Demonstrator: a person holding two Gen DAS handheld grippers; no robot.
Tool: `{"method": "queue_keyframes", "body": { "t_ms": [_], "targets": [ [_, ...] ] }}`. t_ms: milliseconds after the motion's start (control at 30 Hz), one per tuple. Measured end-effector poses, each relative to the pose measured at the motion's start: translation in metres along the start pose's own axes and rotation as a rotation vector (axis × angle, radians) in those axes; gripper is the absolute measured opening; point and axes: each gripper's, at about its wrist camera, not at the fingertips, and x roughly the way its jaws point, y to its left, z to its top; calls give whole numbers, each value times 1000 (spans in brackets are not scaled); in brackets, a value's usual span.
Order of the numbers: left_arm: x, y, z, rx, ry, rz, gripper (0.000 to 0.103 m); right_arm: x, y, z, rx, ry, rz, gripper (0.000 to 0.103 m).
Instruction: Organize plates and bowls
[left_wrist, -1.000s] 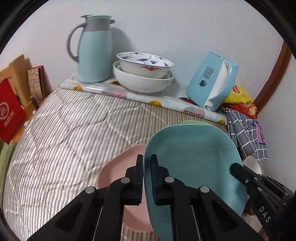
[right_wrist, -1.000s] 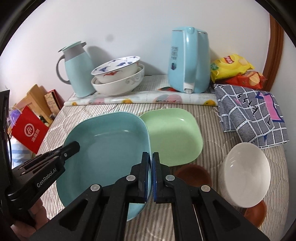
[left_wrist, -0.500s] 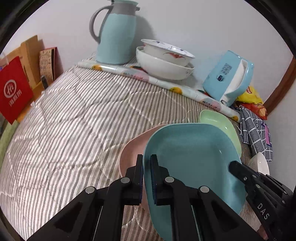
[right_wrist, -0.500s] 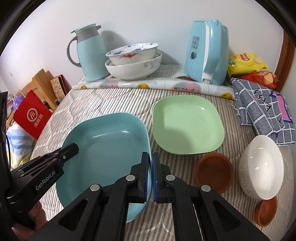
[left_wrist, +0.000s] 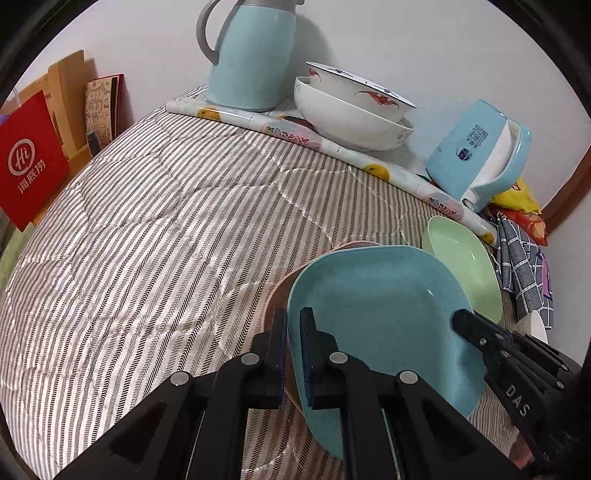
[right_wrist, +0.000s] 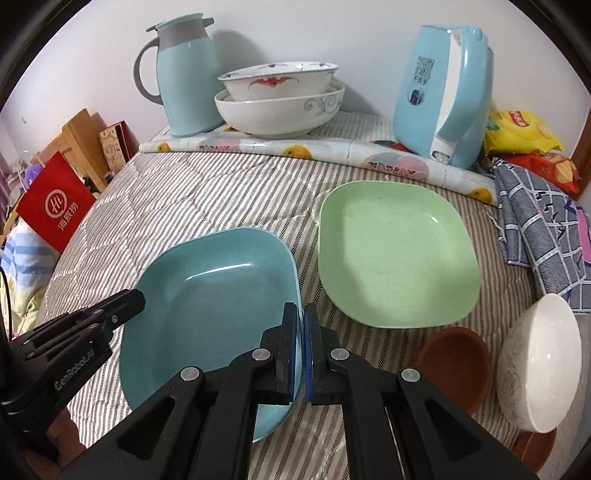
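A teal square plate (left_wrist: 376, 317) (right_wrist: 218, 295) hangs tilted just above the striped quilt, held at two opposite rims. My left gripper (left_wrist: 293, 332) is shut on its left rim, and its tip (right_wrist: 138, 295) shows in the right wrist view. My right gripper (right_wrist: 300, 332) is shut on the right rim, and its tip (left_wrist: 458, 317) shows in the left wrist view. A pink plate (left_wrist: 279, 291) lies under the teal one, with only an edge showing. A green plate (right_wrist: 395, 258) (left_wrist: 465, 266) lies flat to the right. Two big white bowls (right_wrist: 280, 99) (left_wrist: 351, 110) stand nested at the back.
A white bowl (right_wrist: 539, 369) and a brown bowl (right_wrist: 454, 358) lie at the right. At the back stand a teal thermos jug (right_wrist: 184, 74) and a blue kettle (right_wrist: 443, 99) on a rolled mat. A checked cloth (right_wrist: 543, 229) and snack bags (right_wrist: 521, 136) lie right, a red bag (left_wrist: 29, 158) left.
Both grippers have come down with the teal plate and carried it over the pink plate, which now shows only a sliver. The green plate and bowls have stayed put.
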Motion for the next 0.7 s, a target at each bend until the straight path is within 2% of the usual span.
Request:
{"method": "queue_keyframes", "body": {
  "t_ms": [367,433,500,533,600,700],
  "targets": [
    [3,6,-2,-15,38,-24,8,14,5,5,-43,17,-5,10],
    [2,6,-2,-17,45,-26,8,13,4,4,-35,17,-2,13],
    [-1,5,-2,-13,52,-35,15,9,1,4,-19,9,-4,31],
    [-3,3,-2,-8,50,-37,17,6,-1,3,-7,1,-8,35],
    [-6,-1,-3,-2,42,-29,27,0,-4,3,5,-16,-10,38],
    [-13,-8,-5,24,19,-13,35,-7,-8,1,11,-24,-18,40]
  ]
}}
